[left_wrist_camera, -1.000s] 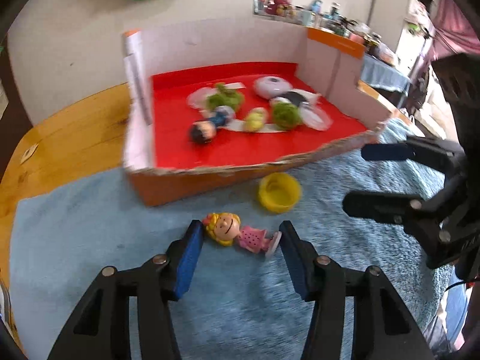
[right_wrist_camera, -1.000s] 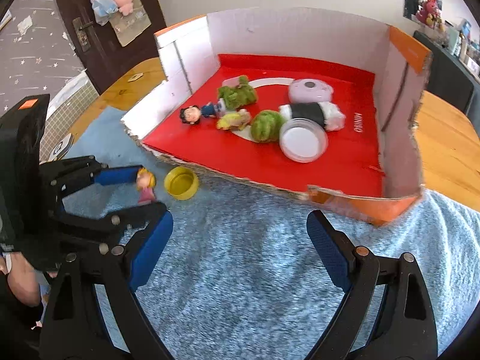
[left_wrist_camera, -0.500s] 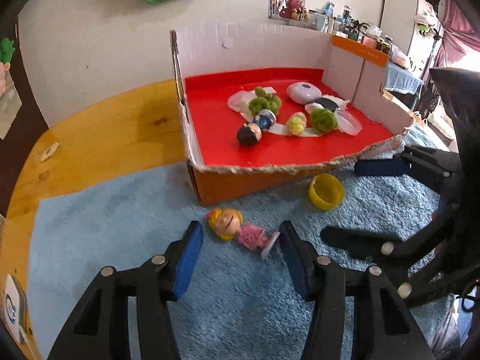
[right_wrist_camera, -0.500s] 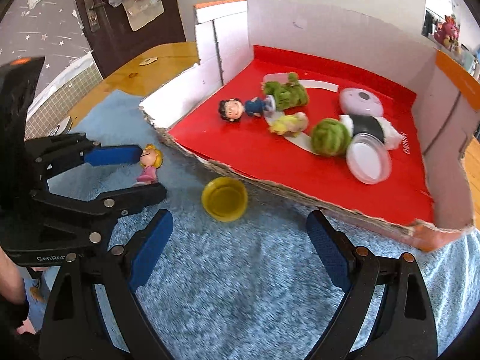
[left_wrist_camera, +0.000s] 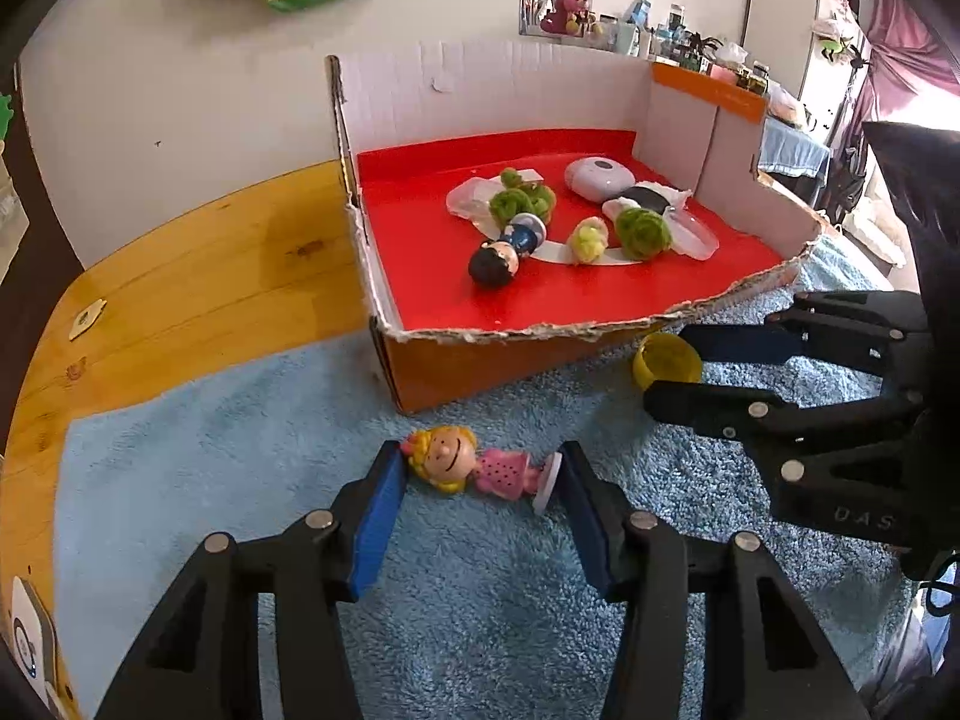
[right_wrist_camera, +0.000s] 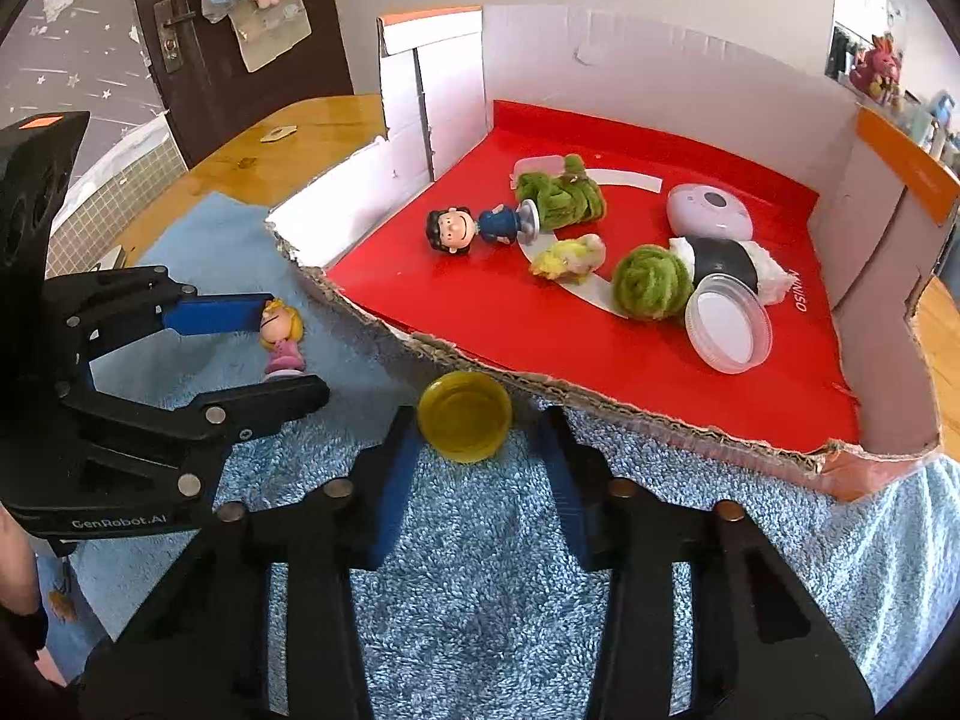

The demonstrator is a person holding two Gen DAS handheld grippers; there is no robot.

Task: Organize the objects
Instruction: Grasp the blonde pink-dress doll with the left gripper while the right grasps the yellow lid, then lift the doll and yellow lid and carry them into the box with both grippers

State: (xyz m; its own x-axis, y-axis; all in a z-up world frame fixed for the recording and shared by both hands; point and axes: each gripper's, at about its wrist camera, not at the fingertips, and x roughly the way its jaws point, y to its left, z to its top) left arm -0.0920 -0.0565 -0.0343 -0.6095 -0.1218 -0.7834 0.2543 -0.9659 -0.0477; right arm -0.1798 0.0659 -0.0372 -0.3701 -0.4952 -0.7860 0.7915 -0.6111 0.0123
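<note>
A blonde girl figure in a pink dress [left_wrist_camera: 474, 468] lies on the blue towel [left_wrist_camera: 252, 456], between the tips of my open left gripper [left_wrist_camera: 477, 471]; the pads stand beside its head and base. It also shows in the right wrist view [right_wrist_camera: 282, 339]. A yellow cap [right_wrist_camera: 465, 417] lies on the towel just in front of the red-floored cardboard box [right_wrist_camera: 600, 396], between the tips of my open right gripper [right_wrist_camera: 477, 429]. In the left wrist view the cap [left_wrist_camera: 666, 357] sits between the right gripper's fingers [left_wrist_camera: 708, 399].
The box [left_wrist_camera: 510, 300] holds a dark-haired figure [right_wrist_camera: 468, 228], green yarn balls [right_wrist_camera: 651, 282], a small yellow toy [right_wrist_camera: 570, 255], a white lid [right_wrist_camera: 729, 330] and a pale round device [right_wrist_camera: 708, 213]. A wooden table [left_wrist_camera: 180, 276] lies left of the towel.
The right gripper has moved left and forward to bracket the yellow cap, and its jaws have narrowed. The left gripper has edged closer around the girl figure.
</note>
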